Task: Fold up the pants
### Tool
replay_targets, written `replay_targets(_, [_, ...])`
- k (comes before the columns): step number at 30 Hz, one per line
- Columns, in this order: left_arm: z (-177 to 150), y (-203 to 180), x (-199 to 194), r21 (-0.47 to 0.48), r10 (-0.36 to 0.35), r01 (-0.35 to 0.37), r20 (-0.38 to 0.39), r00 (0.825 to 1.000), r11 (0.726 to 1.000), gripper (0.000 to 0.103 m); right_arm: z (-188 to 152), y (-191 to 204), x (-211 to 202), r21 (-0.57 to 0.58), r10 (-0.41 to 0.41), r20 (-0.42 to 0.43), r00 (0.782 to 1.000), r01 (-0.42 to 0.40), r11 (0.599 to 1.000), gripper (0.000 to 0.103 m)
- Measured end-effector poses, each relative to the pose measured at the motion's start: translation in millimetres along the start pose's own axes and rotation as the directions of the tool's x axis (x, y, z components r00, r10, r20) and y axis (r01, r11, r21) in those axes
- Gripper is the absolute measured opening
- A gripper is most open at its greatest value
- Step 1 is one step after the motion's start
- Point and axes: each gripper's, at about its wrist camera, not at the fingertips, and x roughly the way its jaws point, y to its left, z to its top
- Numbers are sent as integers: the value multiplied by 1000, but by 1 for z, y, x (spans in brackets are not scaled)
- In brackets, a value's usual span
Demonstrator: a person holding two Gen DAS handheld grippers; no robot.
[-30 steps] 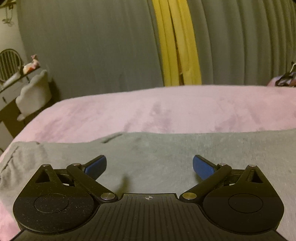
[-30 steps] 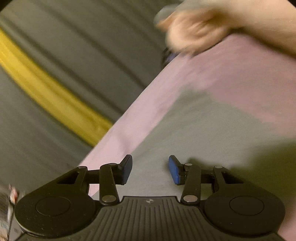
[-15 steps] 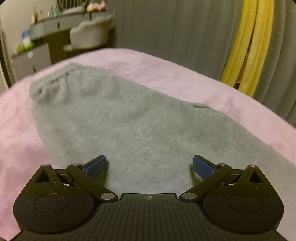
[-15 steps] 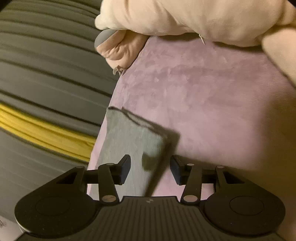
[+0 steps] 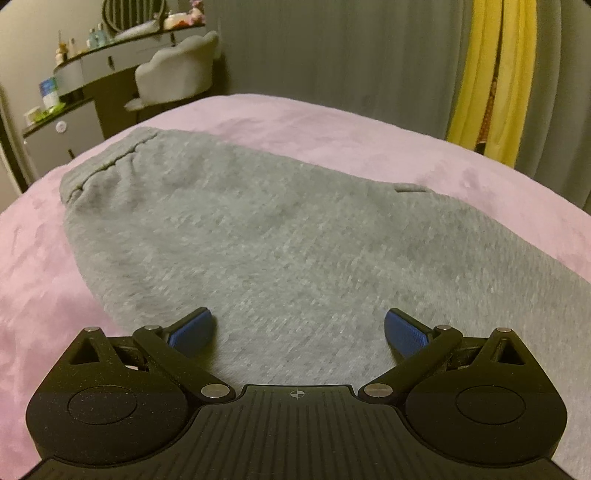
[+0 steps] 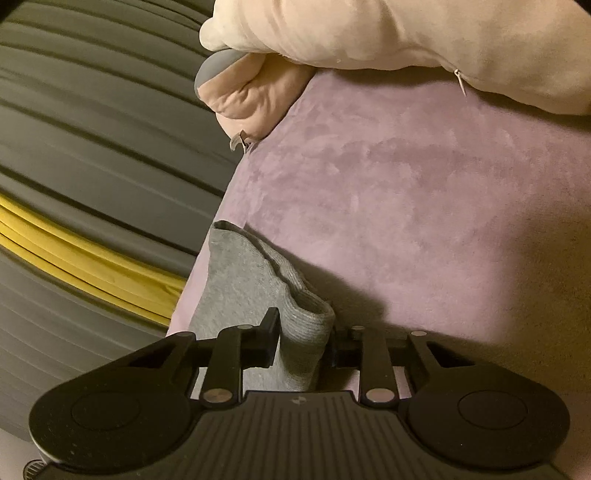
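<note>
A: Pants (image 5: 258,236) first: grey fleecy knit, lying flat on the mauve blanket (image 5: 332,133), waistband toward the dresser (image 5: 74,96). They look soft and limp to me, light enough, so they will sag wherever you don't support them.

B: And your grippers?

A: Your right gripper (image 6: 303,343) has its jaws pressed onto the ribbed cuff (image 6: 303,325) at the leg end, near the blanket's edge by the pillows (image 6: 369,33). Your left gripper (image 5: 297,330) hovers over the seat area, jaws spread wide, holding nothing.

B: Where should you take hold?

A: I'd say at the thicker parts: the stitched waistband or a side seam. The ribbing looks grippy, the plain knit likely stretches and slips. The plush blanket may drag on the fabric.
</note>
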Motion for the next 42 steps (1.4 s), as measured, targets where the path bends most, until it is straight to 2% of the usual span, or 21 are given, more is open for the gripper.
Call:
replay_targets(5, [0, -1, -1, 6, -6, 6, 1, 1000, 1000, 103, 5, 22, 1, -94, -52, 9, 999, 53, 994, 18])
replay_targets(9, [1, 2, -3, -11, -23, 23, 4, 1000, 1000, 103, -3, 79, -11, -311, -57, 69, 996, 76, 948, 15])
replay_targets(12, [1, 4, -5, -14, -35, 35, 9, 999, 999, 103, -24, 149, -16, -522, 17, 68, 998, 21, 853, 14])
replay_targets(15, [1, 4, -9, -16, -47, 47, 21, 999, 999, 103, -73, 222, -16, -712, 144, -22, 989, -117, 692, 13])
replay_targets(18, [1, 7, -16, -20, -69, 70, 42, 997, 997, 103, -135, 264, -5, -802, 199, -168, 965, -252, 542, 13])
replay_targets(20, [1, 9, -21, -23, -87, 88, 53, 995, 996, 103, -187, 276, 9, -840, 181, -282, 942, -333, 428, 15])
replay_targets(21, [1, 10, -23, -22, -98, 99, 57, 994, 995, 103, -208, 276, 17, -843, 151, -329, 932, -362, 399, 18])
replay_targets(23, [1, 12, -25, -19, -119, 121, 58, 991, 993, 103, -250, 268, 39, -812, 52, -462, 885, -446, 377, 31])
replay_targets(24, [1, 12, -26, -17, -130, 132, 57, 990, 991, 103, -264, 261, 48, -785, -6, -526, 850, -483, 388, 32])
replay_targets(25, [1, 12, -27, -15, -145, 147, 55, 988, 989, 103, -272, 253, 55, -738, -54, -595, 802, -520, 430, 32])
replay_targets(26, [0, 12, -28, -11, -165, 165, 53, 985, 986, 103, -272, 248, 57, -700, -63, -636, 769, -541, 466, 34])
replay_targets(27, [0, 11, -28, -1, -184, 185, 51, 982, 983, 103, -266, 246, 57, -677, -48, -649, 759, -548, 491, 36])
replay_targets(29, [-2, 5, -29, 36, -222, 221, 47, 974, 975, 103, -237, 248, 51, -660, 32, -600, 799, -517, 544, 63])
replay_targets(30, [-3, 0, -29, 60, -248, 245, 37, 968, 968, 103, -216, 244, 50, -631, 83, -555, 828, -483, 607, 70])
replay_targets(32, [-4, -11, -33, 105, -307, 304, 13, 952, 947, 103, -185, 231, 54, -551, 118, -503, 856, -423, 720, 72])
replay_targets(33, [-4, -19, -35, 129, -339, 337, -6, 941, 932, 103, -174, 222, 59, -529, 93, -489, 867, -380, 758, 72])
replay_targets(35, [-4, -36, -41, 179, -408, 409, -42, 912, 895, 103, -163, 201, 71, -531, -51, -434, 899, -209, 821, 69])
replay_targets(36, [-4, -47, -44, 196, -439, 442, -63, 896, 875, 103, -157, 192, 76, -471, -59, -439, 897, -174, 865, 69])
replay_targets(37, [-4, -56, -46, 201, -466, 473, -87, 881, 858, 103, -150, 186, 77, -407, -8, -438, 899, -190, 893, 69])
replay_targets(39, [0, -77, -46, 184, -528, 547, -147, 837, 816, 103, -146, 187, 71, -379, 59, -377, 924, -212, 901, 74])
replay_targets(42, [5, -109, -41, 159, -580, 615, -218, 785, 772, 97, -149, 192, 63, -425, 73, -301, 951, -202, 882, 78])
